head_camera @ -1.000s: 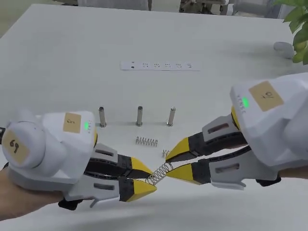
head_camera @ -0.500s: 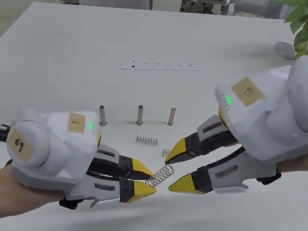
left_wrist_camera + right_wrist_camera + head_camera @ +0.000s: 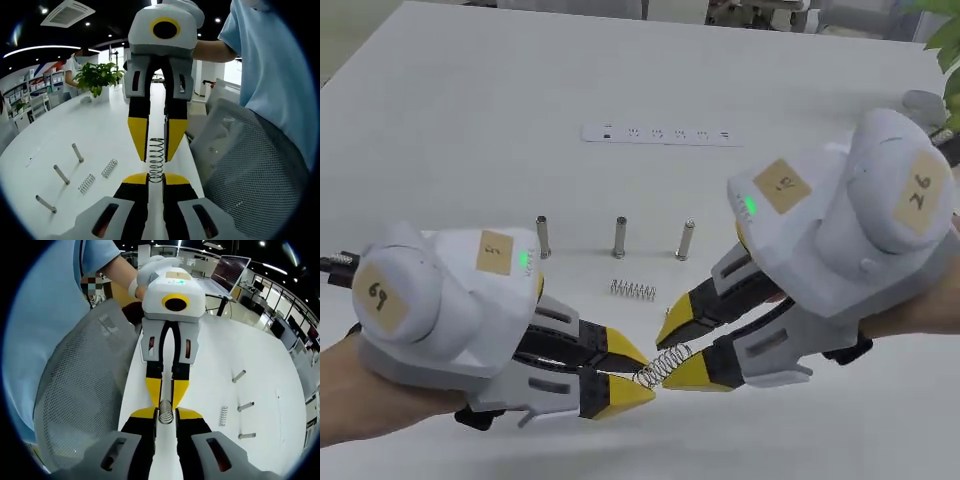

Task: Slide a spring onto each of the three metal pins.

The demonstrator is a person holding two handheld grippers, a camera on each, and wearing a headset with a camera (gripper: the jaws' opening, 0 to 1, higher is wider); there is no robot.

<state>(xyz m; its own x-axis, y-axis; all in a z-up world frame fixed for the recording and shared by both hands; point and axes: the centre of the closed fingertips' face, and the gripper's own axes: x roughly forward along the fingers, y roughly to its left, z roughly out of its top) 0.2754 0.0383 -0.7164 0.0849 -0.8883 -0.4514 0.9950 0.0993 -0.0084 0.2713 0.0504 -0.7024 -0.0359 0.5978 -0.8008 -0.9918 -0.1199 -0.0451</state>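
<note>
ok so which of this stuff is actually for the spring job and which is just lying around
For the job:
three metal pins
held spring
two loose springs

Just lying about:
power strip
potted plant
mesh chair

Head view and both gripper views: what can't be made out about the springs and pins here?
The right tongs on the held spring: gripping or just touching, the yellow tips hide the contact in both gripper views.
One loose spring: the right tongs largely cover it in the head view.
The three pins: too small in the head view to tell how their bases are fixed.
</note>
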